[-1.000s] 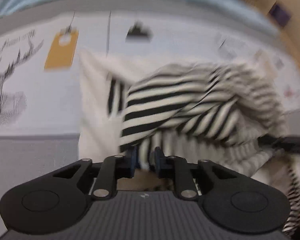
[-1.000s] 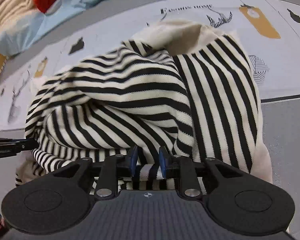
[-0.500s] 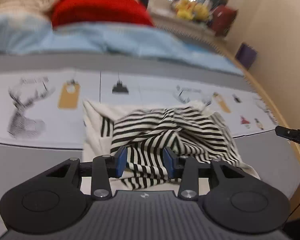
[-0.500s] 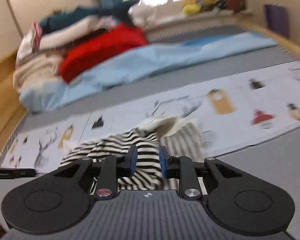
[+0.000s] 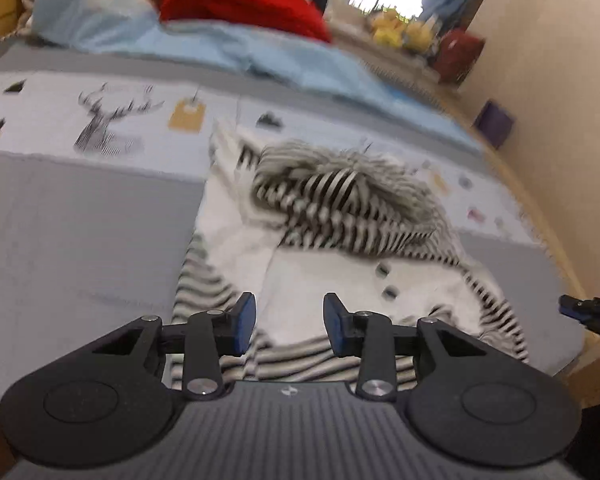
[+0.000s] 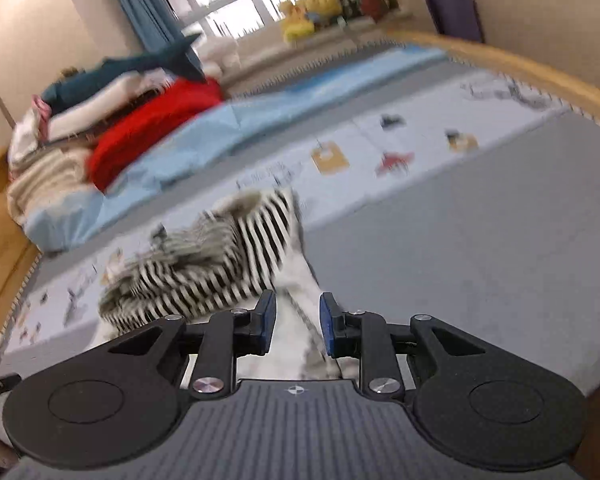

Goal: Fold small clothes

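Observation:
A small black-and-white striped garment point(image 5: 340, 216) with a cream front and buttons lies bunched on the grey play mat point(image 5: 80, 248). My left gripper point(image 5: 288, 328) is open and empty, held just above the garment's near striped hem. My right gripper point(image 6: 296, 328) is open and empty, held over the garment's near cream edge point(image 6: 296, 280); the striped bulk point(image 6: 204, 268) lies ahead to its left. The right gripper's tip also shows at the right edge of the left wrist view point(image 5: 588, 312).
A pile of bedding lies at the back: a light blue sheet point(image 6: 240, 128), a red blanket point(image 6: 152, 128), cream blankets point(image 6: 44, 184) and a dark plush shark point(image 6: 140, 64). A wooden rim point(image 6: 520, 68) borders the mat. Printed mat panels point(image 5: 112, 128) lie beyond the garment.
Both grippers let go of the striped garment, opened and drew back and up from it. The garment dropped onto the mat in a looser heap.

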`<state>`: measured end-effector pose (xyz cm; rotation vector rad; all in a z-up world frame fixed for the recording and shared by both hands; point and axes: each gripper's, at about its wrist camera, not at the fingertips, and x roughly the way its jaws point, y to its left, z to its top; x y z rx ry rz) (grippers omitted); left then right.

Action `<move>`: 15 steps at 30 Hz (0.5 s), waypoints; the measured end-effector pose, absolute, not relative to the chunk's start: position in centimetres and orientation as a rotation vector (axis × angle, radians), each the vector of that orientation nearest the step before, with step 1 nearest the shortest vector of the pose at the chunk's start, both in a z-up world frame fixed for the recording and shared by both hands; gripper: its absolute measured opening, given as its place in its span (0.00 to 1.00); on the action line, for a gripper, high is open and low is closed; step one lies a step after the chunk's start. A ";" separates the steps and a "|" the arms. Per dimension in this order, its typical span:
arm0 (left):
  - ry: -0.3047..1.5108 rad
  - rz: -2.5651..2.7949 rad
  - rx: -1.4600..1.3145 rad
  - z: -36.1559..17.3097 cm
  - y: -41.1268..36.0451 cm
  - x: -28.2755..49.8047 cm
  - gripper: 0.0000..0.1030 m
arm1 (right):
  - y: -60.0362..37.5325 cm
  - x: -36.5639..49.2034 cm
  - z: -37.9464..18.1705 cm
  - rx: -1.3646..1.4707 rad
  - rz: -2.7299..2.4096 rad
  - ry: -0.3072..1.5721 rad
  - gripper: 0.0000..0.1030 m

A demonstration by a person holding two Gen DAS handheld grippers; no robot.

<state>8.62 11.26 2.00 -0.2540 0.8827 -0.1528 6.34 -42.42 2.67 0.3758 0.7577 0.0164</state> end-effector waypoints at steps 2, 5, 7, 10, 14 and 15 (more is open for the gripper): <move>0.906 -0.128 -0.265 1.6 11.7 8.7 0.39 | -42.4 6.3 1.4 0.388 -0.006 0.815 0.25; 0.961 -0.093 -0.339 0.7 12.9 8.9 0.39 | -42.2 6.2 0.2 0.374 -0.029 0.865 0.25; 1.002 -0.056 -0.389 -0.2 13.8 9.1 0.40 | -42.1 6.0 -0.3 0.364 -0.037 0.887 0.25; 1.068 0.023 -0.462 -2.1 15.1 9.3 0.44 | -42.1 5.9 -0.9 0.363 -0.036 0.921 0.27; 1.153 0.131 -0.580 -4.5 16.9 9.6 0.46 | -42.0 6.5 -2.5 0.349 -0.039 1.013 0.36; 1.167 0.143 -0.592 -4.9 17.2 9.8 0.47 | -42.0 6.6 -3.0 0.340 -0.040 1.034 0.38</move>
